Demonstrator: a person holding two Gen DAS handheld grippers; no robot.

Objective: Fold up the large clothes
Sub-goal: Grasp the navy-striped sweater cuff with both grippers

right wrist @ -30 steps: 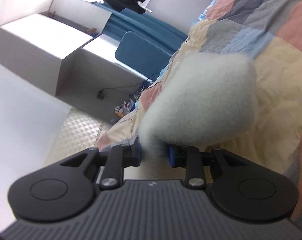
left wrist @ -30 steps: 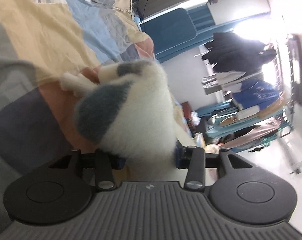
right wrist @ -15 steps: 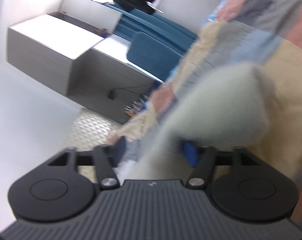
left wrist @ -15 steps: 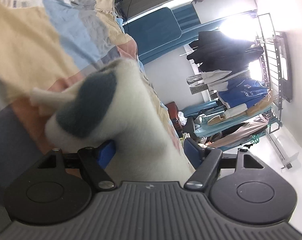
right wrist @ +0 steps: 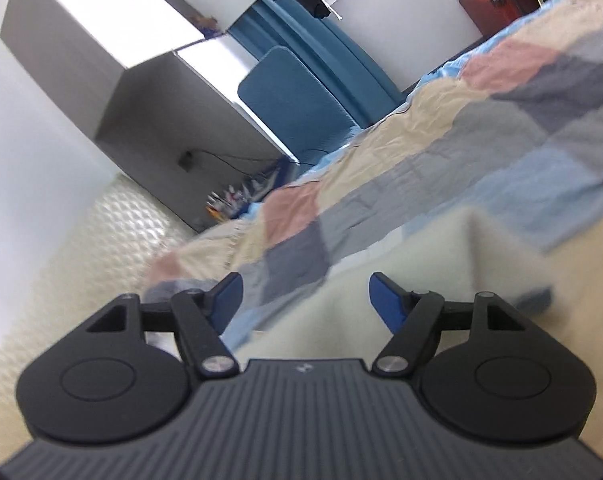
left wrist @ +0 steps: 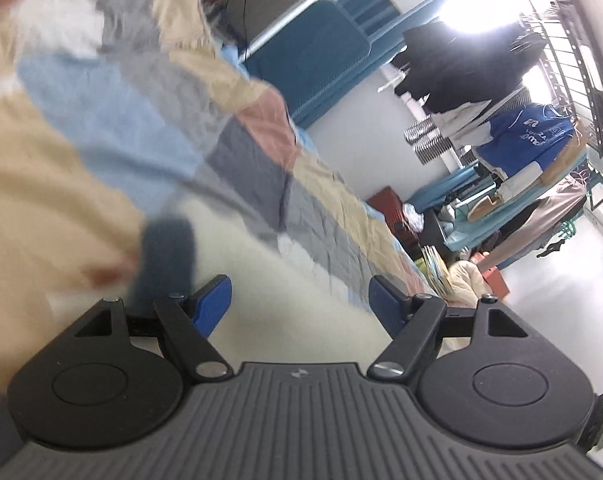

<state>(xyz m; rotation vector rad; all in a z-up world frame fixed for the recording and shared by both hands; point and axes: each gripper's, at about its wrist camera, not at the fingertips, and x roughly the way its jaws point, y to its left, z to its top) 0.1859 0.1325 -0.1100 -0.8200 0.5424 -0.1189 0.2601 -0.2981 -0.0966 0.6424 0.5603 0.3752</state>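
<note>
Both tongs, left (left wrist: 300,300) and right (right wrist: 305,298), stand wide, their jaws having just opened to let go of the fluffy cream fleece garment (left wrist: 285,292), apparently to lay a fold. It lies on the patchwork quilted bed (right wrist: 481,152), beneath and between each pair of blue pads, untouched.

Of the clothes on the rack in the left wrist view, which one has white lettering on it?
The bright blue shirt, hanging just below the black garment. It alone shows white lettering; the black one above and the pale brownish garment lower down look plain.
</note>
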